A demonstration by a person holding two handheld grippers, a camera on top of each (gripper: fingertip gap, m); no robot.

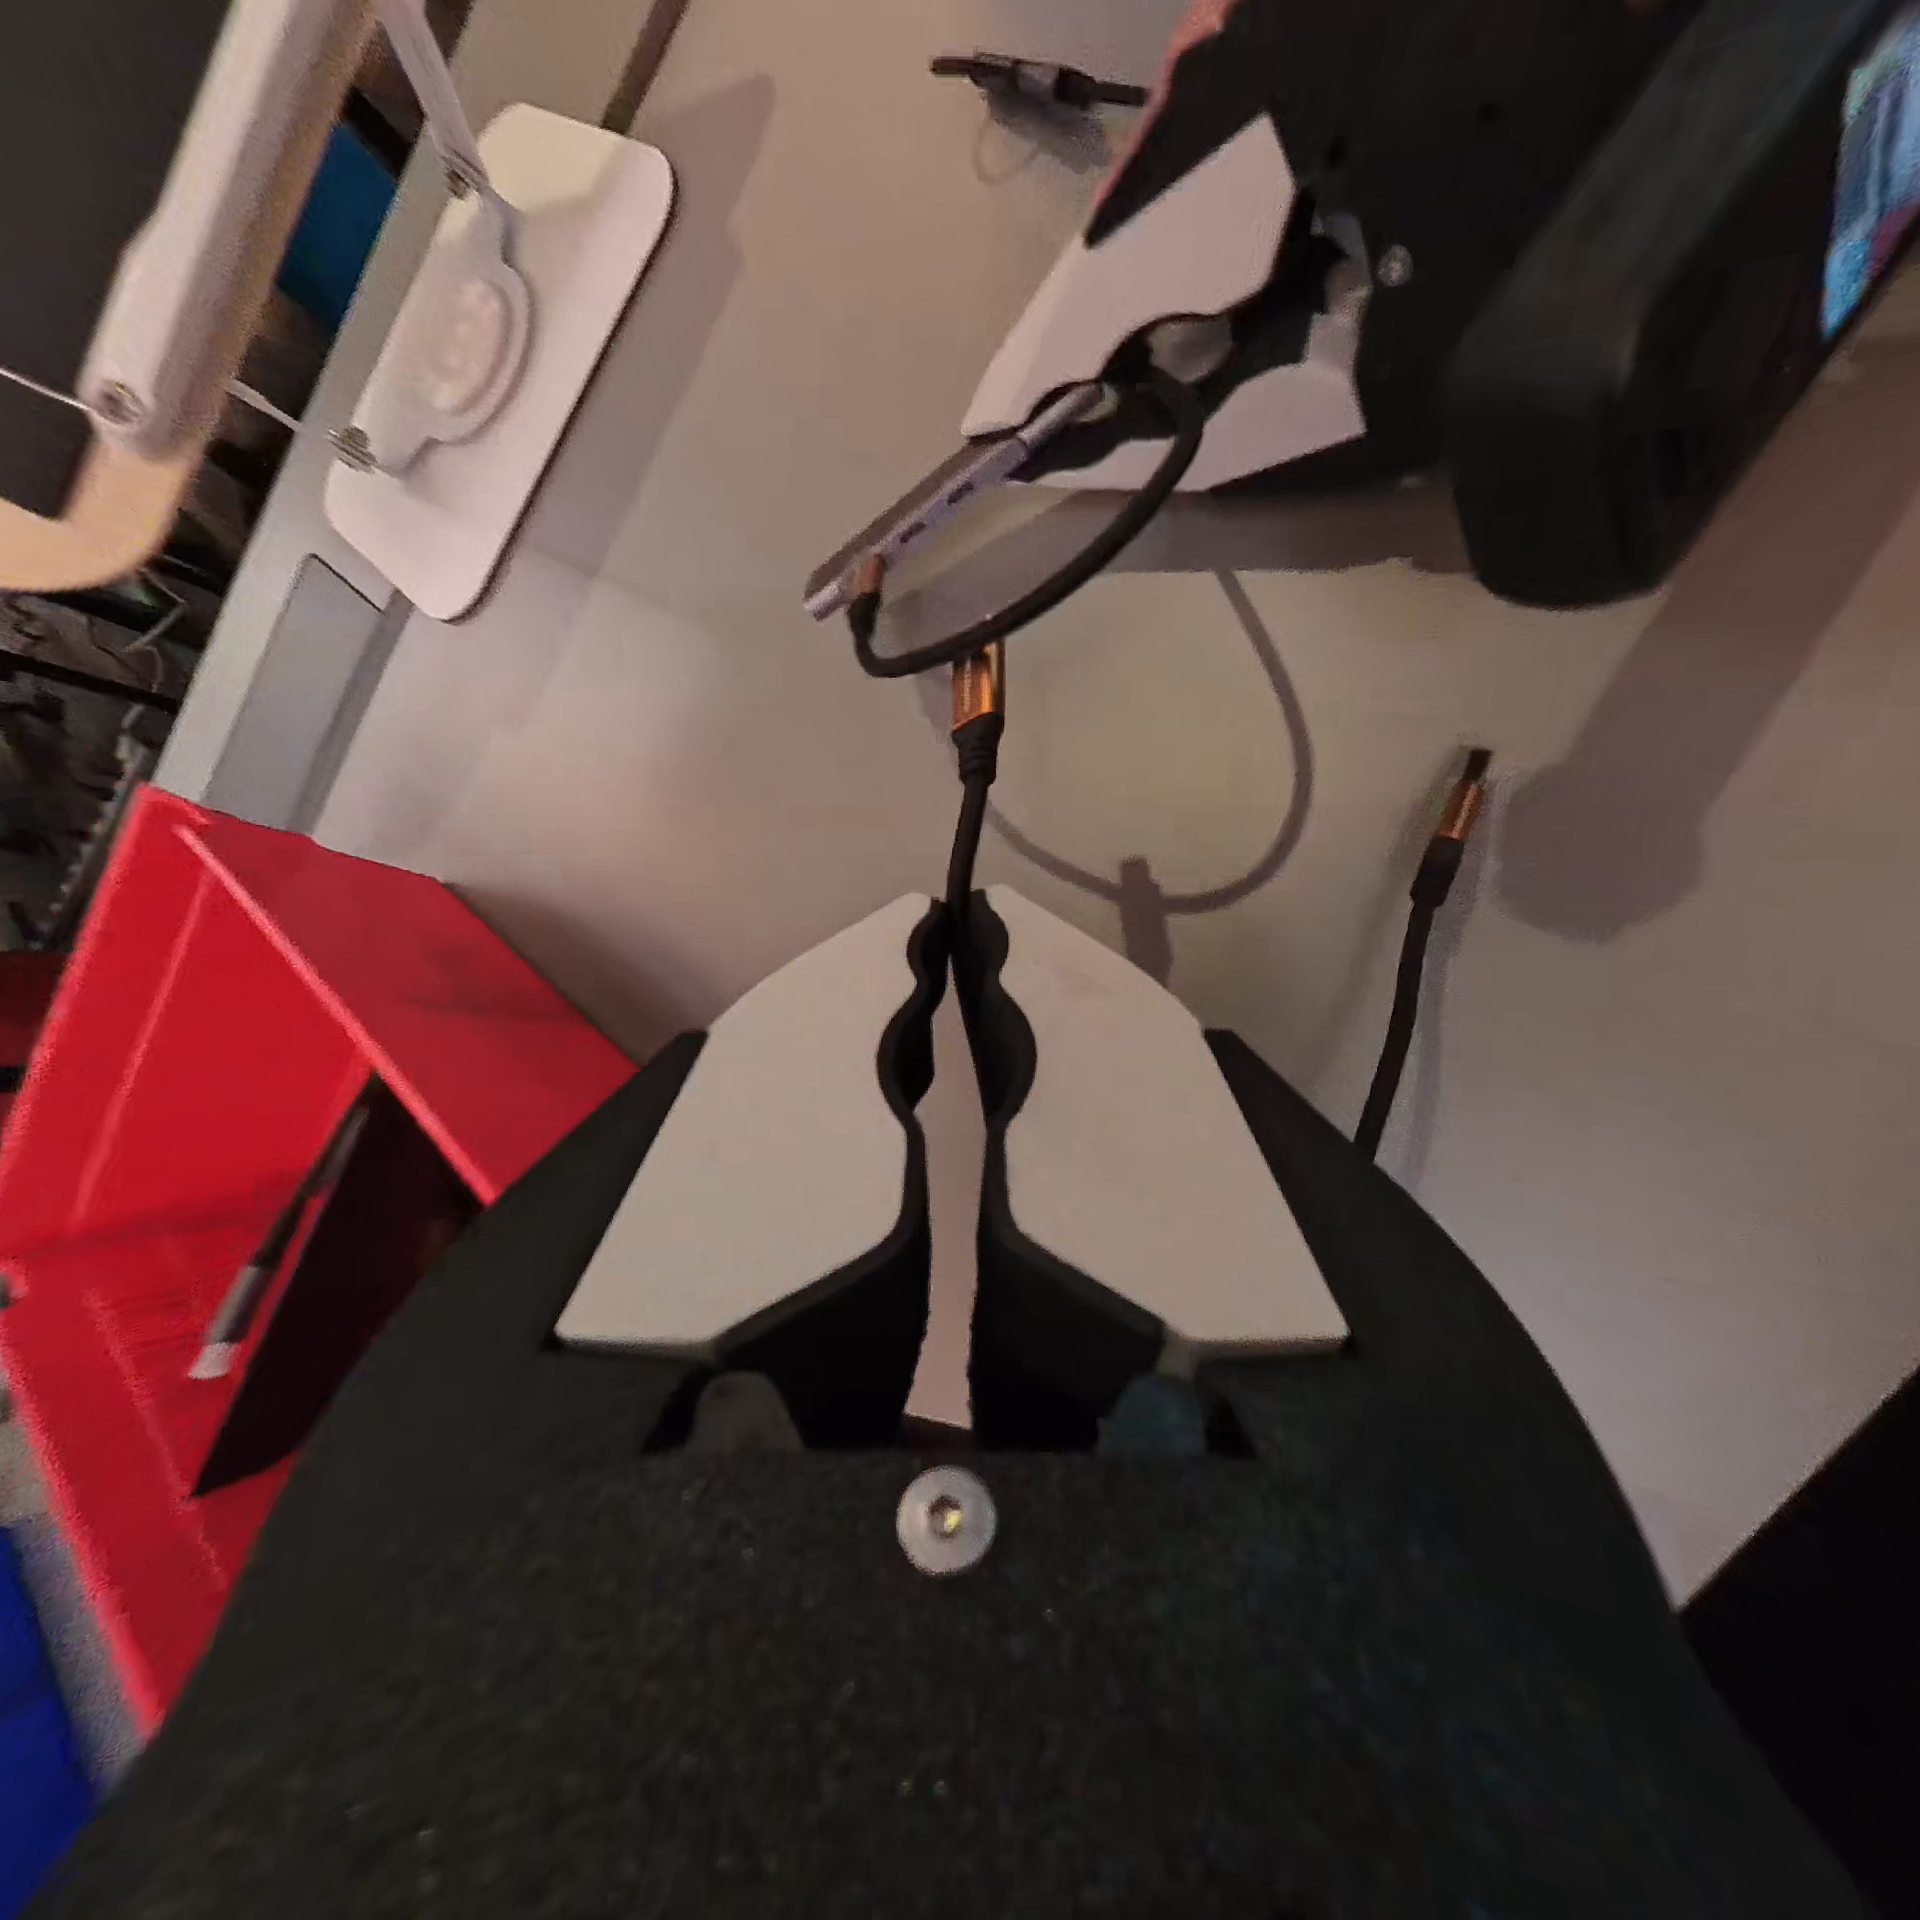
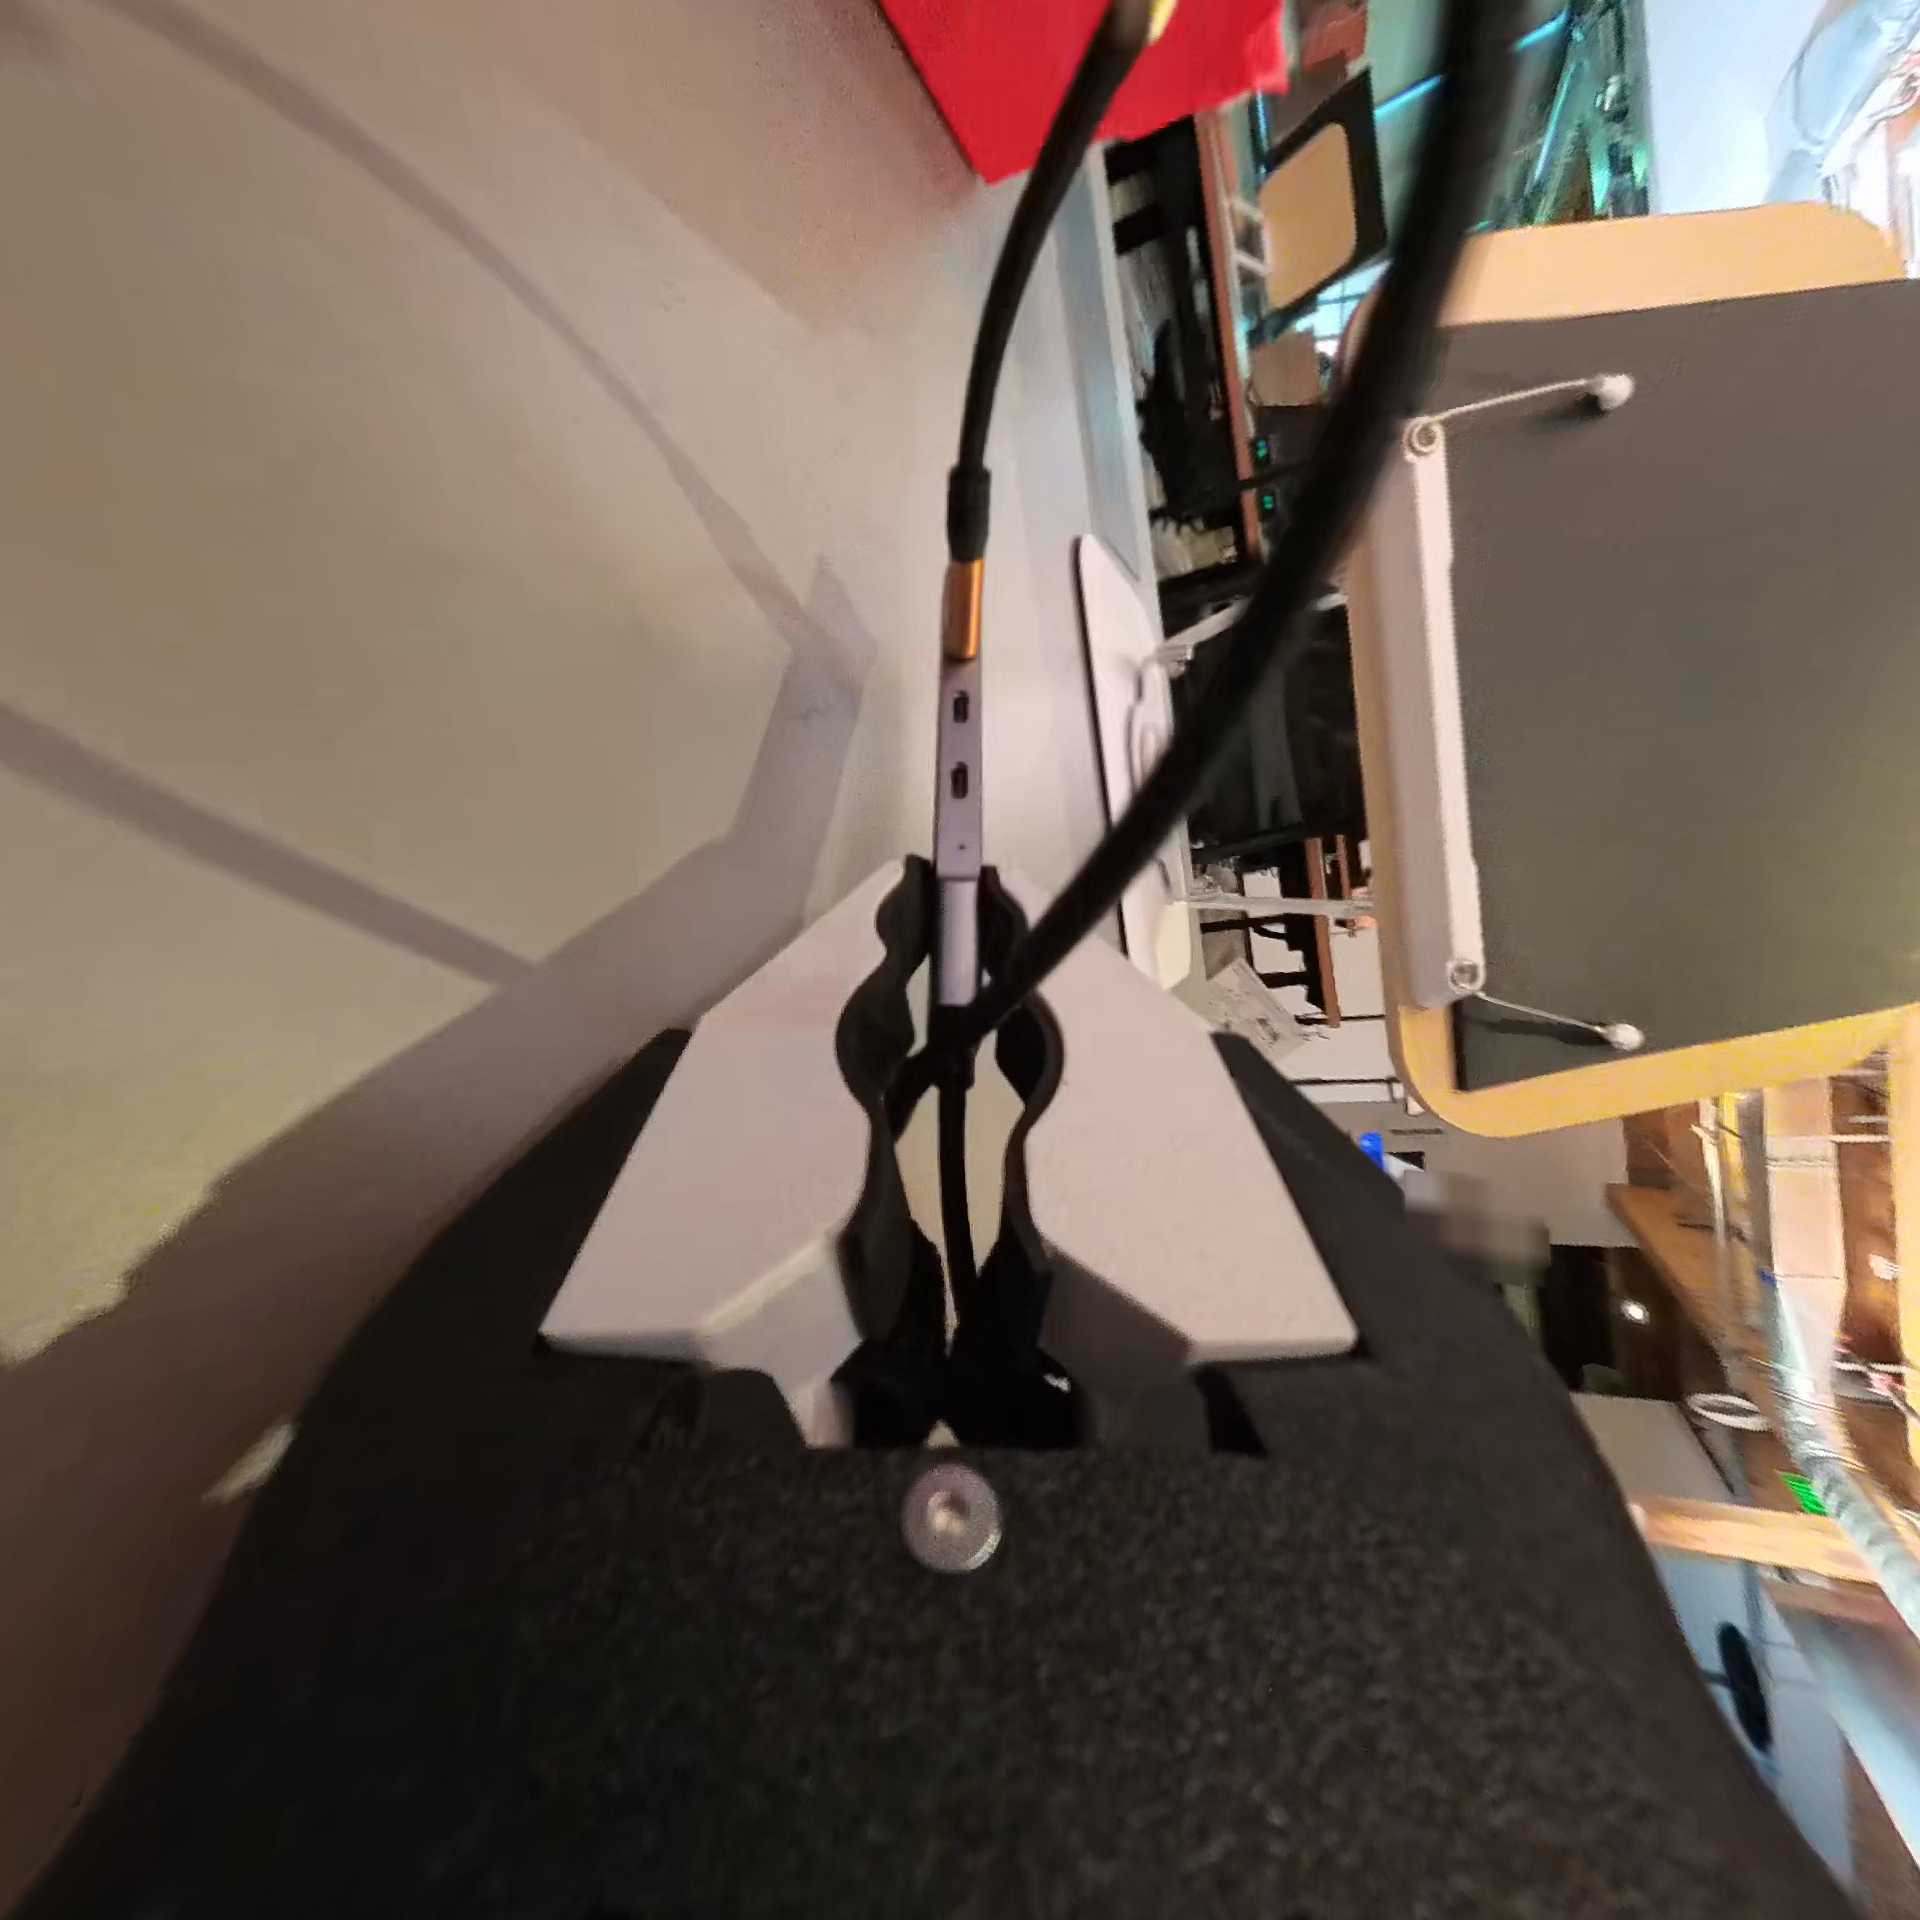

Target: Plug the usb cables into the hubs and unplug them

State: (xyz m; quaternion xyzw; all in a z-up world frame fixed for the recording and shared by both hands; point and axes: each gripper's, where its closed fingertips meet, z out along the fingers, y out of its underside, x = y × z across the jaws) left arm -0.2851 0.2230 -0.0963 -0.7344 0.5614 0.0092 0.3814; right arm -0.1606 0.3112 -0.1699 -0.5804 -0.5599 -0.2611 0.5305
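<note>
Handling: slim grey metal USB hub, light, rigid, clamped endwise by right gripper; stiff black cable, copper-collared plug beside hub, pinched by left gripper.

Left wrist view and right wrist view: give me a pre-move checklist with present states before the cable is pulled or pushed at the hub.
1. Left gripper shut on the black cable: ok.
2. Right gripper shut on the grey hub: ok.
3. Orange-collared plug meets the hub's end: ok.
4. Plug fully seated: cannot tell.
5. Second plug lying apart on the table: ok.
6. Hub's own looped lead clear of the plug: not ok, it crosses there.
</note>
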